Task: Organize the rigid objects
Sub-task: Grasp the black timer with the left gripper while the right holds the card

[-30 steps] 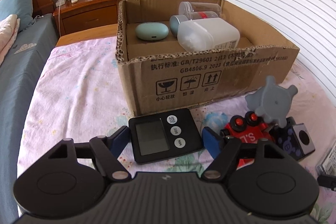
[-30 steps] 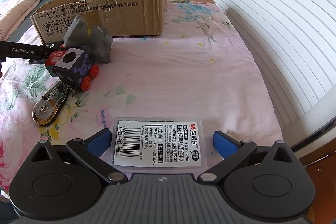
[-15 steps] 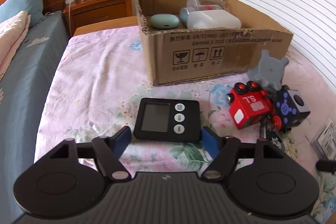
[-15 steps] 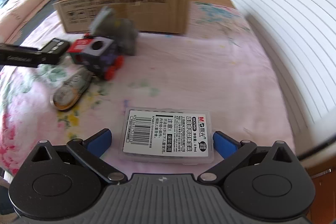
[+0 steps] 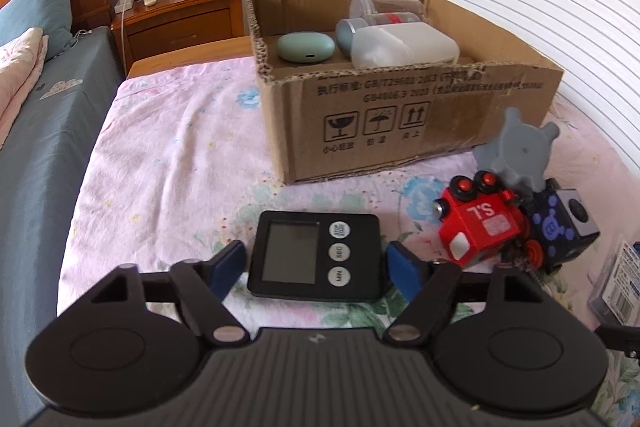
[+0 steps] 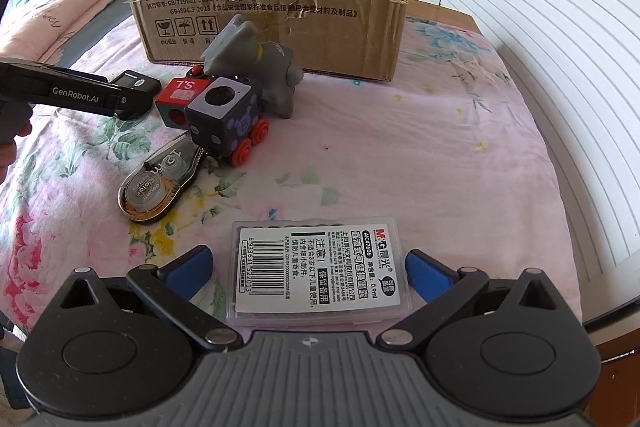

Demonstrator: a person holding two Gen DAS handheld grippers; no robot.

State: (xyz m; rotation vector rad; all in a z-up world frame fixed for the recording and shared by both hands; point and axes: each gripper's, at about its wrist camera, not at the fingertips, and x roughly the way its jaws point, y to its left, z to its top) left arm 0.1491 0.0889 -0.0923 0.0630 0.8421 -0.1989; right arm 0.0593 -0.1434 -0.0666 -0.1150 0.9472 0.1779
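Note:
My left gripper point(image 5: 316, 267) is open around a black digital timer point(image 5: 314, 255) lying on the floral bedsheet; its blue pads stand close to both sides. My right gripper point(image 6: 308, 267) is open around a clear plastic case with a barcode label point(image 6: 316, 273). A cardboard box point(image 5: 404, 107) stands behind; it holds a green earbud case point(image 5: 306, 47), a white bottle point(image 5: 404, 45) and clear cups. A red toy train car point(image 5: 478, 231), a dark blue car point(image 6: 224, 117) and a grey toy animal point(image 6: 256, 63) sit between the grippers.
A correction tape dispenser point(image 6: 160, 183) lies left of the plastic case. A wooden nightstand point(image 5: 180, 15) with a small fan stands behind the bed. White louvred doors run along the right. Blue bedding and pillows lie to the left.
My left gripper drew back from the box, then closed in on the timer, which now sits between its pads. My right gripper moved forward around the plastic case.

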